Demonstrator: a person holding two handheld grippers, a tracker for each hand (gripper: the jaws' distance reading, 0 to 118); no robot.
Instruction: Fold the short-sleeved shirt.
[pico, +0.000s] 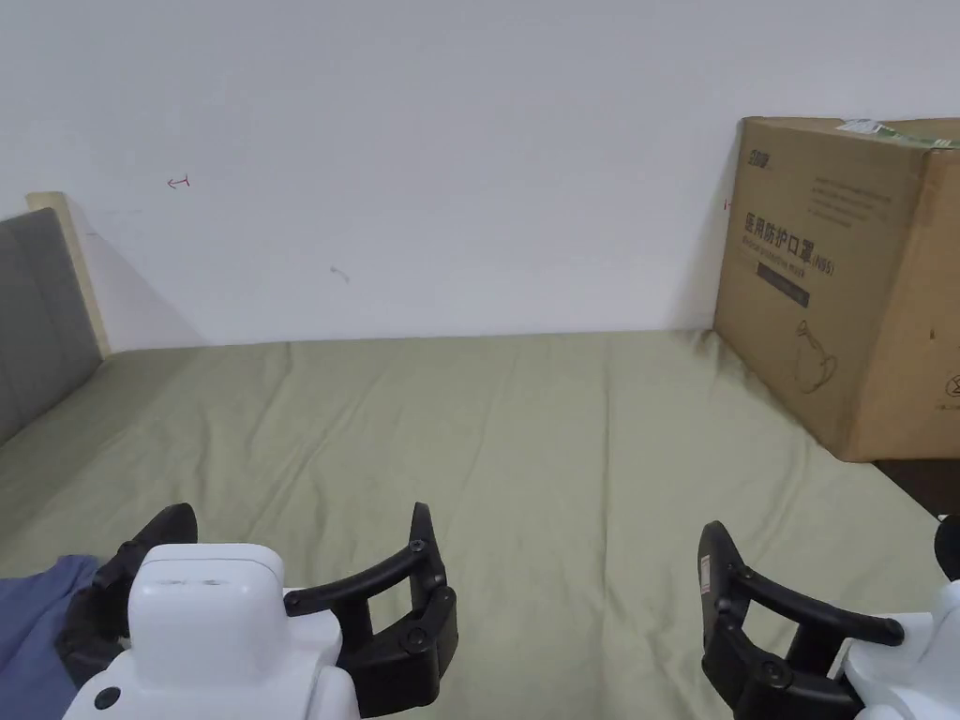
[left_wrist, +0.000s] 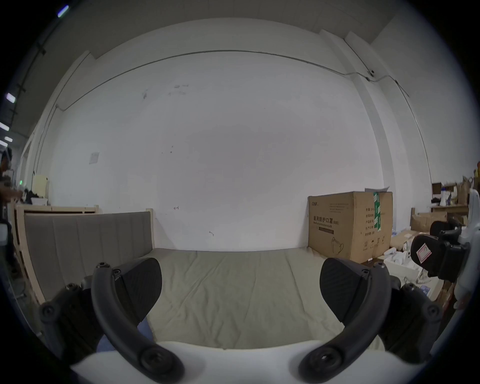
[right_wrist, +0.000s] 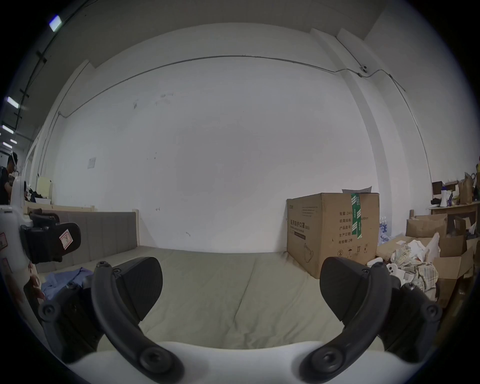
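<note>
Shirt (pico: 37, 619) lay bunched at the bed's (pico: 562, 450) near left edge in the head view, just beside my left tongs (pico: 305, 562), untouched. Left gripper view: those tongs (left_wrist: 240, 288) gaped wide, empty, ready to reach. Right gripper view: right tongs (right_wrist: 240, 288) equally wide, empty; shirt (right_wrist: 65, 280) crumpled far left.

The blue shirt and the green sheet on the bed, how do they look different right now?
The blue shirt lies bunched in a crumpled heap, while the green sheet is spread out flat with only shallow creases. The shirt sits at the bed's left edge by the left gripper; the sheet covers the whole bed, reaching the cardboard box. Neither is gripped: both the left gripper and the right gripper are open.
</note>
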